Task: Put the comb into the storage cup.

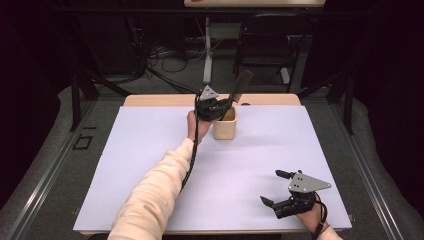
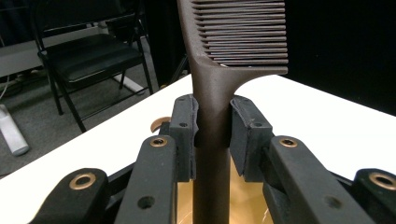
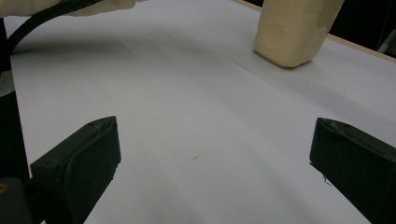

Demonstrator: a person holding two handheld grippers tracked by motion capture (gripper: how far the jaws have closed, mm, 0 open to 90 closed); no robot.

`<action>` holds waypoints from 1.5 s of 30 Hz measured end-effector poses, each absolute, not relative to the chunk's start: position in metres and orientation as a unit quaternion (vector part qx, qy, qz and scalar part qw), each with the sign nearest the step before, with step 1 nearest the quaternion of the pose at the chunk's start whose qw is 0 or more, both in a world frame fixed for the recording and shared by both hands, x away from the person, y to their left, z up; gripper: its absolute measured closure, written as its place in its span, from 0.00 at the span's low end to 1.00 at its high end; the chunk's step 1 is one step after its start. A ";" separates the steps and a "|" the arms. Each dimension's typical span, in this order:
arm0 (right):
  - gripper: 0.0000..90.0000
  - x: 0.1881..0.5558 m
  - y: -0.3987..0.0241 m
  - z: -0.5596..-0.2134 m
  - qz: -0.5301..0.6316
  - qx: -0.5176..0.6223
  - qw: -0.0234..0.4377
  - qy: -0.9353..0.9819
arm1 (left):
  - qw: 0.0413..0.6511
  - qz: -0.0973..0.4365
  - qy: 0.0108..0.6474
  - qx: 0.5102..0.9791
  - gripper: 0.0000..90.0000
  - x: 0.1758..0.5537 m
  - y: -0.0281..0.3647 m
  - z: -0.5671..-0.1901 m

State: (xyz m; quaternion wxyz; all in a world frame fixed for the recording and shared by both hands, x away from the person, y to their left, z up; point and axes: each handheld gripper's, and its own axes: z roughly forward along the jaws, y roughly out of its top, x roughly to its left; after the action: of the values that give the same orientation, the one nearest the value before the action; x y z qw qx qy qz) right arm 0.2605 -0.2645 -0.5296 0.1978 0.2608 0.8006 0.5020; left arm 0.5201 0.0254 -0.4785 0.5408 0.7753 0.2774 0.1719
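Comb (image 2: 212, 100) clamped by left gripper (image 1: 218, 107) fingers (image 2: 184, 128), handle inside cup (image 1: 224, 127) at desk (image 1: 150, 150) rear; right gripper (image 1: 281, 189) fingers wide, idle. Next, probably: release or lift straight.

Surface: wooden table (image 1: 150, 100) | Cover: white sheet (image 1: 150, 170), lying flat | On sheet: cream cup (image 1: 224, 129), upright, far centre

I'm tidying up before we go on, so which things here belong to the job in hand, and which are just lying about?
In the job:
- comb, clamped in the left claw
- beige cup under it

Just there:
- folding chair beyond the table
- right claw, open over the white table
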 end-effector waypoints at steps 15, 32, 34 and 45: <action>0.02 0.260 -0.265 -0.529 0.502 0.260 0.199 0.800 | 0.528 0.175 0.269 0.786 0.80 0.520 0.023 -0.479; 0.02 0.260 -0.265 -0.529 0.502 0.260 0.198 0.801 | 0.512 0.174 0.264 0.799 0.80 0.519 0.020 -0.483; 0.02 0.260 -0.265 -0.529 0.503 0.260 0.198 0.800 | 0.512 0.172 0.264 0.799 0.80 0.519 0.020 -0.484; 0.02 0.260 -0.265 -0.529 0.502 0.260 0.197 0.801 | 0.509 0.168 0.267 0.801 0.80 0.519 0.021 -0.487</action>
State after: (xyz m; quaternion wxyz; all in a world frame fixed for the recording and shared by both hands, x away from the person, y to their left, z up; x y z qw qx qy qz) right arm 0.2602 -0.2647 -0.5292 0.1968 0.2601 0.8010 0.5019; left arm 0.5191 0.0207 -0.4866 0.5087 0.8012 0.2667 0.1681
